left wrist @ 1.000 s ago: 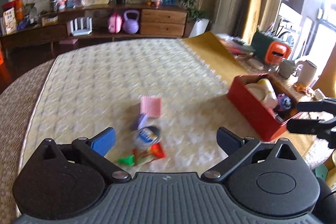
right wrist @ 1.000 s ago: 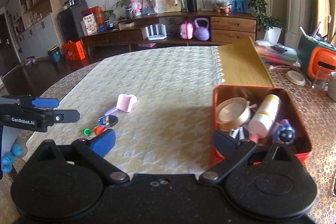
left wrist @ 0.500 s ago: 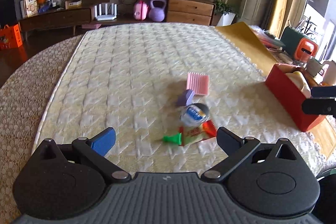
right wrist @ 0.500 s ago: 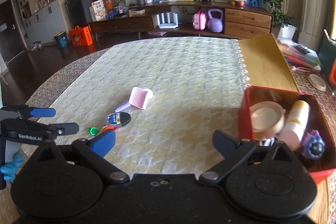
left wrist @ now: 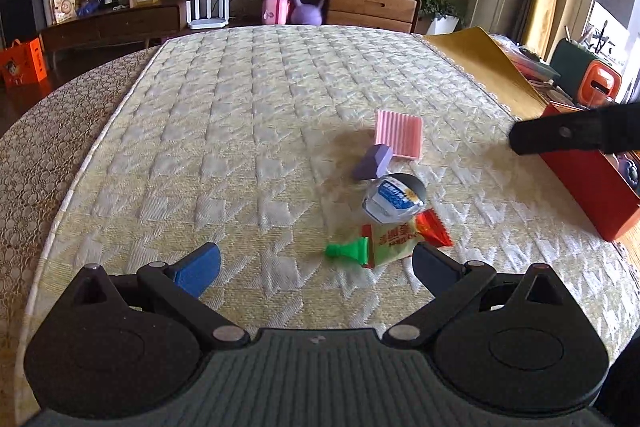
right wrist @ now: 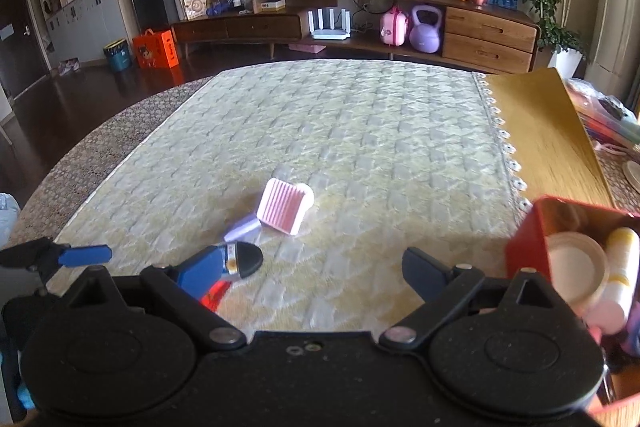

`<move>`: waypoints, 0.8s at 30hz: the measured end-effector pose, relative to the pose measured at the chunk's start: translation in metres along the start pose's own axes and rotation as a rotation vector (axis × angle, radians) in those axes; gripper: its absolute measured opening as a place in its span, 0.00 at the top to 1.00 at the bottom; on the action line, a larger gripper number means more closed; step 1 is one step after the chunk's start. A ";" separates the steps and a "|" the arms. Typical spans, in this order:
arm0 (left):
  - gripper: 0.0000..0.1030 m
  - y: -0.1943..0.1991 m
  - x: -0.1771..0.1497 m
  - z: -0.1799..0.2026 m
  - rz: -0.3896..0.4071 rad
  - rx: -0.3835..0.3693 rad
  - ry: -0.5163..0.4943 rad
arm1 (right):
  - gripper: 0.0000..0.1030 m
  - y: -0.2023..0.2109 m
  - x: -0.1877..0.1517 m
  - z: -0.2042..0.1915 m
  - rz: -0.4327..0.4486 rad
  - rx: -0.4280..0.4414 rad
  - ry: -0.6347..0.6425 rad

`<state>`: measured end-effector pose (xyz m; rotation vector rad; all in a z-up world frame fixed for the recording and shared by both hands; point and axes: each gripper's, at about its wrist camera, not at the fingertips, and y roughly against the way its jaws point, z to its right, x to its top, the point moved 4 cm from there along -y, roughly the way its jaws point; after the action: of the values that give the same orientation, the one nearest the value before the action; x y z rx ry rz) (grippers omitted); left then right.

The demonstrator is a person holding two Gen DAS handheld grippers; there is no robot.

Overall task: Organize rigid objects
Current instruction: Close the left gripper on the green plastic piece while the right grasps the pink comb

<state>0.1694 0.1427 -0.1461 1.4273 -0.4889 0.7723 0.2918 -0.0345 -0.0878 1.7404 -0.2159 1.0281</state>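
On the quilted mat lie a pink ribbed block (left wrist: 399, 134) (right wrist: 285, 206), a purple block (left wrist: 373, 161) (right wrist: 242, 228), a small clear tub with a blue label (left wrist: 394, 197) (right wrist: 240, 259), a red and yellow sachet (left wrist: 404, 235) and a green peg (left wrist: 347, 250). My left gripper (left wrist: 316, 267) is open and empty, just short of the peg and sachet. My right gripper (right wrist: 312, 273) is open and empty, right of the tub. A red box (left wrist: 592, 183) (right wrist: 532, 239) at the right holds a round tin (right wrist: 576, 269), a yellow bottle (right wrist: 620, 259) and other items.
The right gripper's finger (left wrist: 568, 135) reaches in over the box in the left wrist view. The left gripper (right wrist: 80, 255) shows at the far left of the right wrist view. A yellow cloth (right wrist: 540, 131) lies beyond the box. An orange and green appliance (left wrist: 588, 75) stands far right.
Both grippers have turned and shifted leftwards: the pile now sits right of centre in the left wrist view, and the box has slid to the right edge in both views. Both stay open.
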 end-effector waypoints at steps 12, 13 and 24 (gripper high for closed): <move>0.01 -0.013 -0.003 -0.005 0.004 0.024 0.025 | 0.16 -0.062 0.028 -0.025 -0.057 -0.055 -0.037; 0.01 -0.014 -0.003 -0.004 0.009 0.028 0.020 | 0.18 -0.066 0.029 -0.027 -0.062 -0.061 -0.038; 0.10 -0.017 -0.003 0.002 0.038 0.040 -0.010 | 0.35 -0.097 0.031 -0.031 -0.115 -0.141 -0.117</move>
<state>0.1799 0.1407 -0.1592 1.4633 -0.5121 0.8095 0.3511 0.0435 -0.1297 1.6665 -0.2531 0.8100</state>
